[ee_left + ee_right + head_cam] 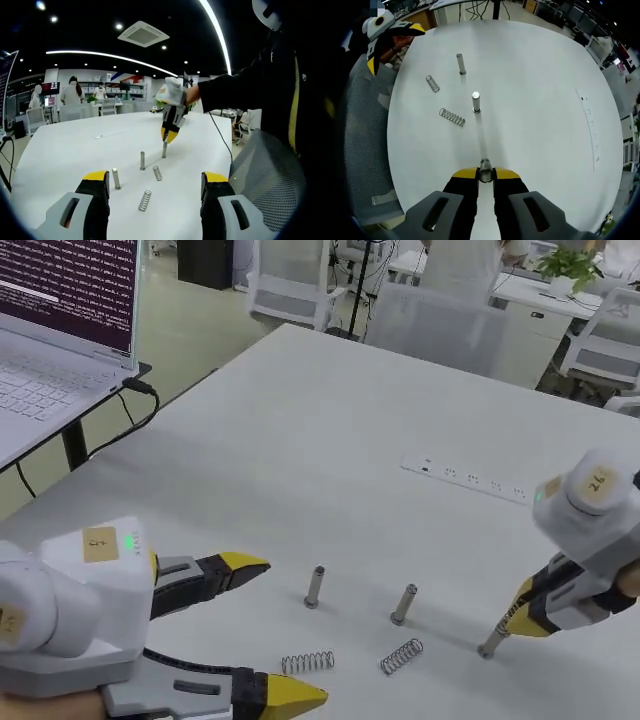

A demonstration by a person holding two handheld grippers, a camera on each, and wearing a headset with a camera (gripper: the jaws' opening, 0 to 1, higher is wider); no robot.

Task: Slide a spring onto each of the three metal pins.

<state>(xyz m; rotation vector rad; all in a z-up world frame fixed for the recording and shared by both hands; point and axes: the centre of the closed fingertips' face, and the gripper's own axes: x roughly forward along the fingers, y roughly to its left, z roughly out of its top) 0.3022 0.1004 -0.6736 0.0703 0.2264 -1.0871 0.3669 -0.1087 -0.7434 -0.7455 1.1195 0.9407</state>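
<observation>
Three short metal pins stand on the white table: the left pin, the middle pin and the right pin. My right gripper is shut on a spring held slanted at the top of the right pin. The right gripper view looks down that spring between the right gripper's yellow tips. Two loose springs lie in front of the pins. My left gripper stands open and holds nothing, just left of the nearer spring.
A white power strip lies behind the pins. An open laptop sits on a stand at the far left, with a cable hanging by the table edge. Office chairs and desks stand beyond the table.
</observation>
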